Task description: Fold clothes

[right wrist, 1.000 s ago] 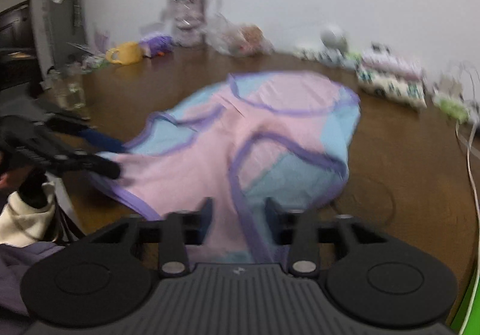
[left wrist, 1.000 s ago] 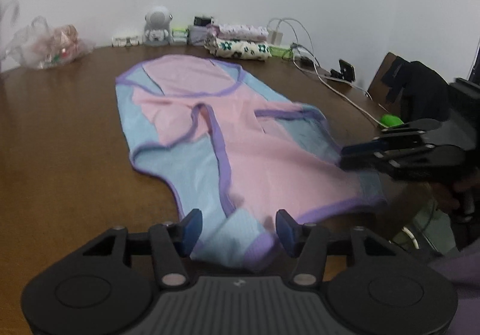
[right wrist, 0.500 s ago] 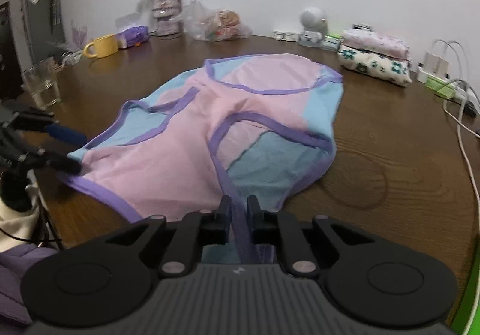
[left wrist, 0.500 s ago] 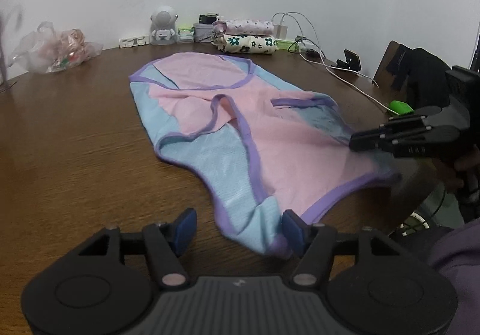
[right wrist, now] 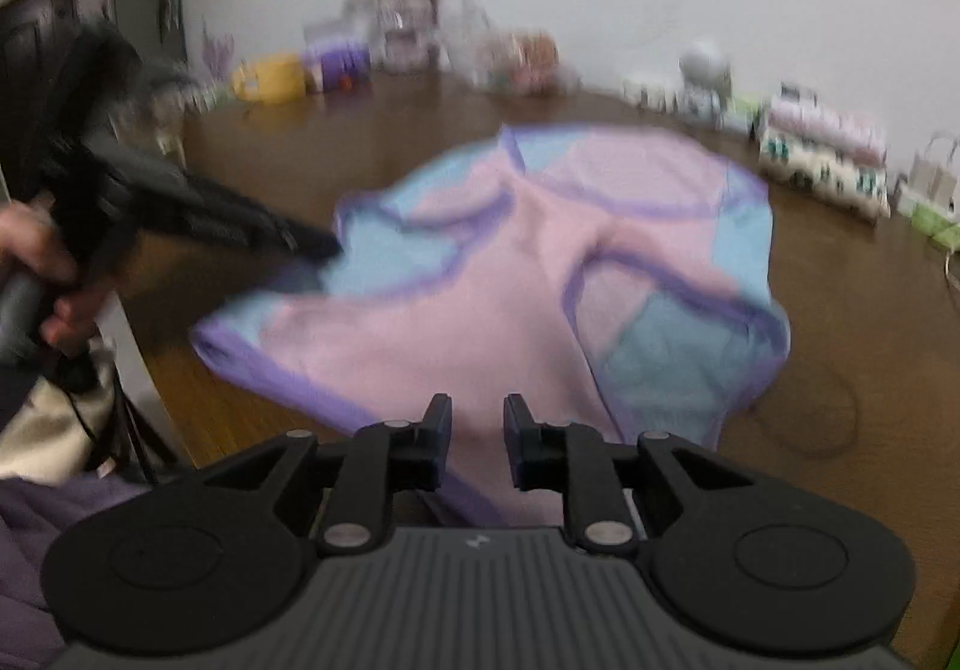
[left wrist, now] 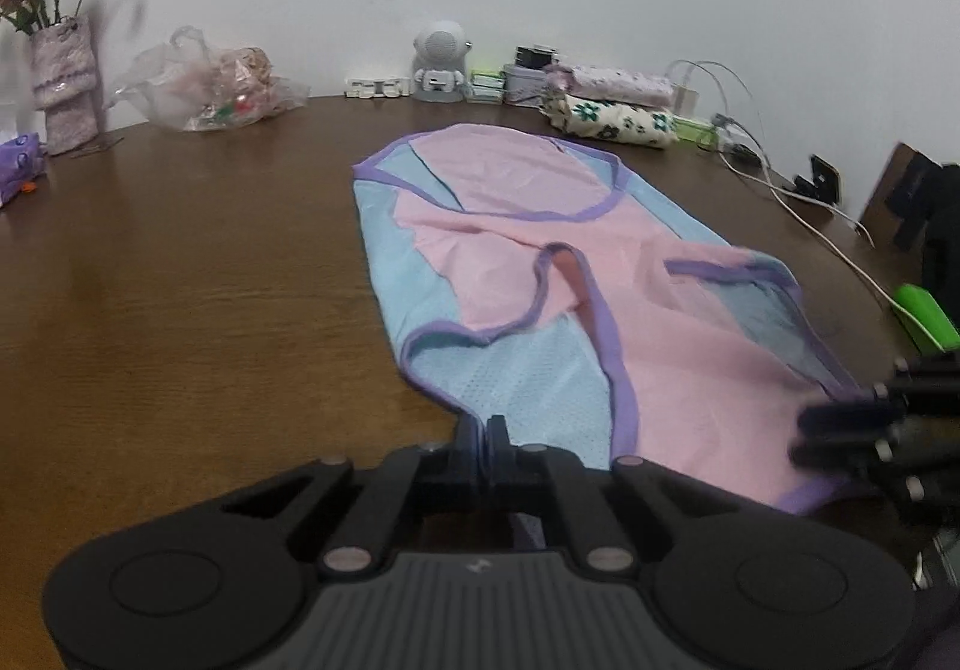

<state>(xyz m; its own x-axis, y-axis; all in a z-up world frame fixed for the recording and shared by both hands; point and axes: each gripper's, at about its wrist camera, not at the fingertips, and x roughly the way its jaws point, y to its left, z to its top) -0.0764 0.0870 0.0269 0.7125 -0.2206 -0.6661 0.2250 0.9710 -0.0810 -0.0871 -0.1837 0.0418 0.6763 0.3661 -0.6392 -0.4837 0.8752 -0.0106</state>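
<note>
The pink and blue garment (left wrist: pixel 558 274) lies spread on the brown table (left wrist: pixel 180 298). The left gripper (left wrist: pixel 489 439) is closed, pinching its near blue edge. The right gripper (right wrist: pixel 477 424) has a small gap between its fingers, with pink cloth lying there, not clamped.

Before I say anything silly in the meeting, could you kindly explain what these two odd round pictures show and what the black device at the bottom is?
Each picture comes from a fisheye camera mounted on a hand-held two-finger gripper; a person holds one in each hand. The left view looks along the left gripper, whose fingers are closed on the near edge of a pink and blue garment spread on a brown wooden table. The blurry right view looks along the right gripper, whose fingers stand apart over the garment's hem, gripping nothing. Along the wall lie folded clothes, a small white robot figure, a vase of flowers and cables.
</note>
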